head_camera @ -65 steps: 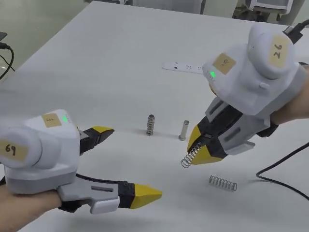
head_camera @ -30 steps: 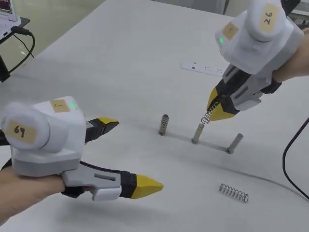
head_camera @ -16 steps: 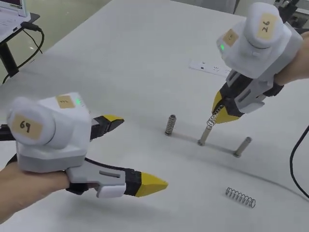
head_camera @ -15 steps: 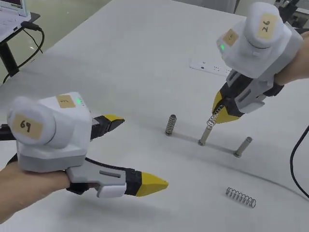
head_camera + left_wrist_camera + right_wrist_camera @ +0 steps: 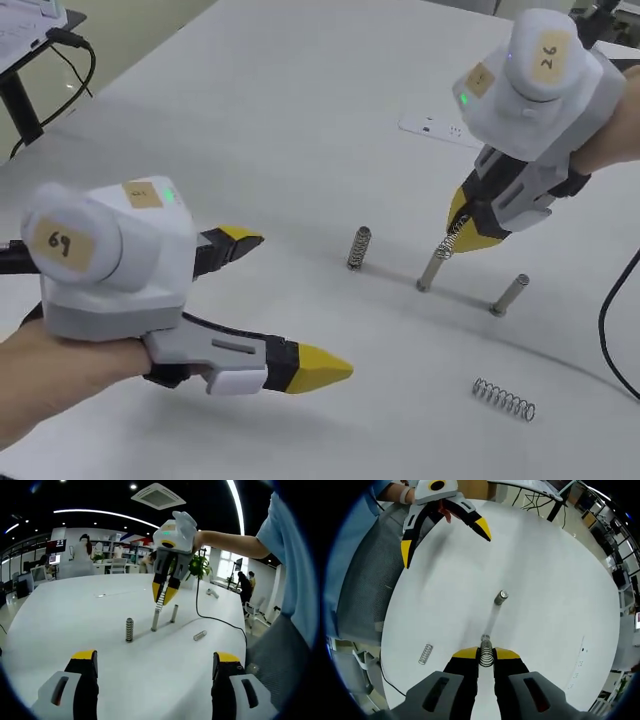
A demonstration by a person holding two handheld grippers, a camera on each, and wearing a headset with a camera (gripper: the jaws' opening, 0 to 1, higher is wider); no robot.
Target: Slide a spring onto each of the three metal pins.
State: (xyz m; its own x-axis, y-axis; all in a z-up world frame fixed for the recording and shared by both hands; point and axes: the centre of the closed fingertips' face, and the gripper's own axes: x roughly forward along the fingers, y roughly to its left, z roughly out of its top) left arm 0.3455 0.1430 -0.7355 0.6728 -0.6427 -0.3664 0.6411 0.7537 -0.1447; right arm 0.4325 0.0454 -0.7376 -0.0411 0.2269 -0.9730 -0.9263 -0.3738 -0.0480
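Spring no. 2 in hand: your right gripper is clamped on a spring, whose lower end sits at the tip of the middle pin.
Next, I'd say: line coil & pin up coaxially, lower, then let go so it drops down the shaft; can't tell if it's started on yet. Pins serve as the holders: first pin wears a spring, third pin is bare. Loose spring lies on the table nr the third pin, likely for the last step. Your left gripper hangs wide open, well apart, holding nothing.
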